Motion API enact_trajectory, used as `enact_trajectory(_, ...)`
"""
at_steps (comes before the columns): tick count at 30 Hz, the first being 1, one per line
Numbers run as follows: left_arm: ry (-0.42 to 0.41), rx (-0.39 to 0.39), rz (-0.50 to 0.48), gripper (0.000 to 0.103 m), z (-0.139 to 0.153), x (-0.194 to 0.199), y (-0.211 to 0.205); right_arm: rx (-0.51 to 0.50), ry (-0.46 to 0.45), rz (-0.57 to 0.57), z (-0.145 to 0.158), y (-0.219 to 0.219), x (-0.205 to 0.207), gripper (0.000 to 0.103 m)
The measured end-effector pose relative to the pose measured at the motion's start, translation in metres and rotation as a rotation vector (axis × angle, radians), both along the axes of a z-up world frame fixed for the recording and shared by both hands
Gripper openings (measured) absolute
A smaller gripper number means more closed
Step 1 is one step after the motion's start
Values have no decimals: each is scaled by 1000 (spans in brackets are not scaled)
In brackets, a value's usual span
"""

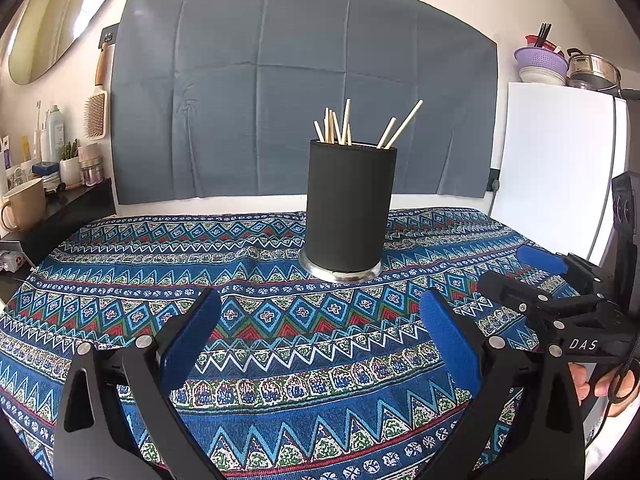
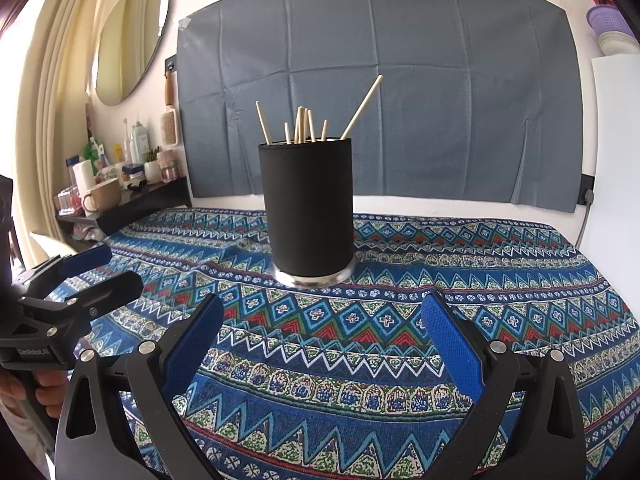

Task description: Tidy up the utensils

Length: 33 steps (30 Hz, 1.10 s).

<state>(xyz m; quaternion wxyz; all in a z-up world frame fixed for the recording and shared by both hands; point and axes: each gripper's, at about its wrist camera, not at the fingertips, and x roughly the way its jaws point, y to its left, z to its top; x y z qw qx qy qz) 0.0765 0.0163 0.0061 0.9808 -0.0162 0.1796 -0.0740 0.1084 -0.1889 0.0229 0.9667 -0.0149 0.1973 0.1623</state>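
Note:
A black cylindrical holder [image 1: 347, 208] with a metal base stands upright on the patterned tablecloth [image 1: 280, 368]. Several wooden chopsticks [image 1: 340, 126] stick out of its top. It also shows in the right wrist view [image 2: 310, 208] with the chopsticks [image 2: 304, 126]. My left gripper [image 1: 320, 308] is open and empty, a short way in front of the holder. My right gripper [image 2: 322, 312] is open and empty too, in front of the holder. The right gripper shows at the right edge of the left wrist view [image 1: 516, 268]. The left gripper shows at the left edge of the right wrist view [image 2: 114, 268].
A dark shelf [image 2: 132, 200] left of the table carries a beige mug [image 2: 102, 196], bottles and jars. A white fridge [image 1: 556, 168] stands at the right with bowls and a pot on top. A grey cloth [image 1: 300, 92] hangs on the wall behind.

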Motion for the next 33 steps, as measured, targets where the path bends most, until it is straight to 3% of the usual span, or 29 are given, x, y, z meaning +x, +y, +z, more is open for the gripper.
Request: enact_trajectory(33, -2, -1, -2, 97, -1, -1, -1, 2, -8, -6, 0, 0, -1, 95)
